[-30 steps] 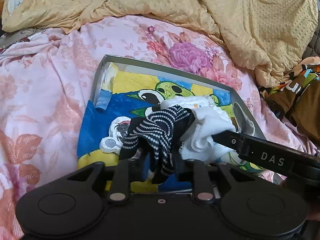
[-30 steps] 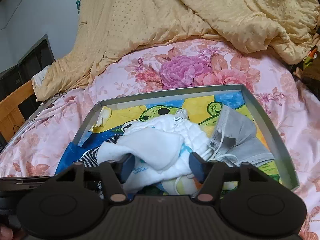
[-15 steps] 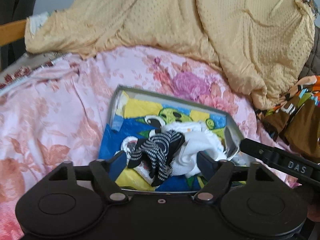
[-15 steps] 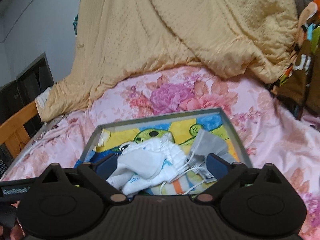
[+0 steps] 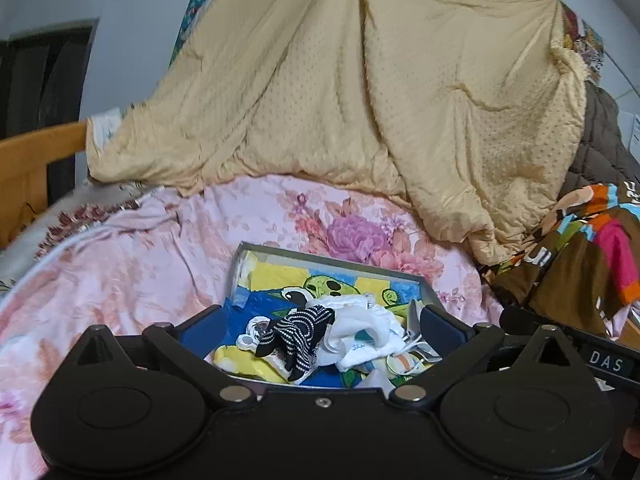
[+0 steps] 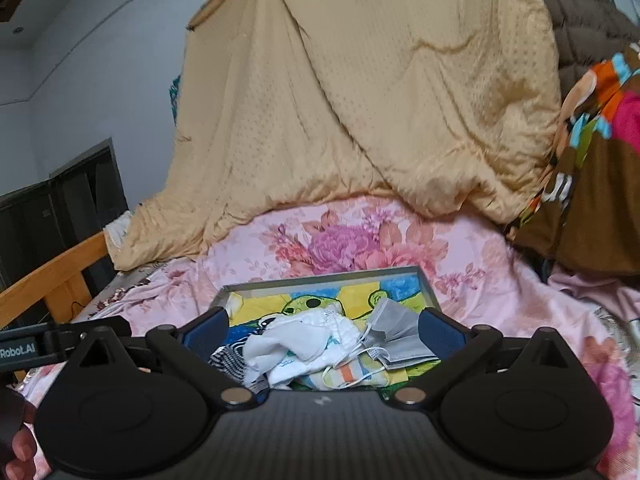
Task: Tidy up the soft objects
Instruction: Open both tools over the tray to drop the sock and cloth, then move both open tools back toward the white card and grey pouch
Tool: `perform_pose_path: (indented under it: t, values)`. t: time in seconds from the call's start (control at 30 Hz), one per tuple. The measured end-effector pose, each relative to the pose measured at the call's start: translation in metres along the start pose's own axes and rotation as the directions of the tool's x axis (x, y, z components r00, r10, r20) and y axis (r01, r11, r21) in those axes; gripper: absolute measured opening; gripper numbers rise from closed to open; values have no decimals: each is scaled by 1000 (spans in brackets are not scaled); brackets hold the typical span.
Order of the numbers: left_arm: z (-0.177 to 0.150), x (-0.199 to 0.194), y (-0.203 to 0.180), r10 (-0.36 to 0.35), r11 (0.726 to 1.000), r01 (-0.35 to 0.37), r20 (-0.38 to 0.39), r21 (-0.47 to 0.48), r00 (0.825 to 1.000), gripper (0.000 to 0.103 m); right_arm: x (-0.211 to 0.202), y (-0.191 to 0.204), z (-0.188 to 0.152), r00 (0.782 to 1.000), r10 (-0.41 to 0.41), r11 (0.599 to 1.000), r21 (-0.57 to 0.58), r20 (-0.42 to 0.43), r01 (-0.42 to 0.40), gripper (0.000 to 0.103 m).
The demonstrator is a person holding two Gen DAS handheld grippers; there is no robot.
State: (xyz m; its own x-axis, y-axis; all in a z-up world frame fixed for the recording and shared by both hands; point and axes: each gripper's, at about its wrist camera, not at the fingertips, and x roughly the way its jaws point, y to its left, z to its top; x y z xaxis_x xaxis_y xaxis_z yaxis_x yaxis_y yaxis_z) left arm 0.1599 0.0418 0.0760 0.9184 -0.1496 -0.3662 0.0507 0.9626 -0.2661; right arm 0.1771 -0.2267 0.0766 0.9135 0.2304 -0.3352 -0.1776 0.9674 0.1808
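Left wrist view: the left gripper [image 5: 322, 322] has its jaws spread wide, having just been opening, and nothing is pinched between them. Framed between its fingers at 6 o'clock lies a grey tray [image 5: 236, 276] with a cartoon-printed lining, resting on a pink floral bedsheet [image 5: 132, 264]. In the tray a black-and-white striped sock [image 5: 298, 334] lies against a white cloth [image 5: 360, 326] at its 3 o'clock side. A yellow dotted blanket [image 5: 360, 100] is heaped from 12 o'clock across the bed's far side. A brown multicoloured garment [image 5: 576, 256] lies at 3 o'clock, and a wooden bed rail [image 5: 36, 160] shows at 9 o'clock. The right gripper's arm [image 5: 600, 360], marked DAS, reaches in at 4 o'clock.

Right wrist view: the right gripper [image 6: 324, 322] also stands spread with nothing between its pads, its jaws having just been opening. The tray [image 6: 320, 282] sits at 6 o'clock; the white cloth [image 6: 304, 340] is piled in its middle, a grey face mask [image 6: 400, 332] at its 3 o'clock side, the striped sock [image 6: 228, 358] at 8 o'clock. A person's hand [image 6: 18, 444] shows at 8 o'clock.
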Motion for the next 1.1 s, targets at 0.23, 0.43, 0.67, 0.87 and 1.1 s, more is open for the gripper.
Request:
perform_pose_path:
  t: [0.23, 0.43, 0.67, 0.87, 1.1]
  values:
    - [-16, -55, -7, -24, 1000, 23, 41, 11, 999, 102, -52, 11, -15, 999, -16, 1000, -26, 37, 17, 103]
    - [-35, -90, -10, -20, 999, 17, 51, 49, 999, 102, -92, 22, -23, 996, -39, 997, -63, 86, 45, 103]
    - [-55, -120, -10, -4, 991, -2, 50, 130, 999, 102, -125, 31, -37, 993, -40, 995, -90, 109, 50, 103]
    - [-69, -138, -10, 9, 984, -15, 36, 180, 999, 102, -141, 35, -50, 994, -46, 993, -107, 96, 56, 103]
    - [-85, -159, -5, 22, 977, -25, 16, 211, 1000, 102, -158, 40, -66, 995, -55, 987, -143, 85, 66, 103]
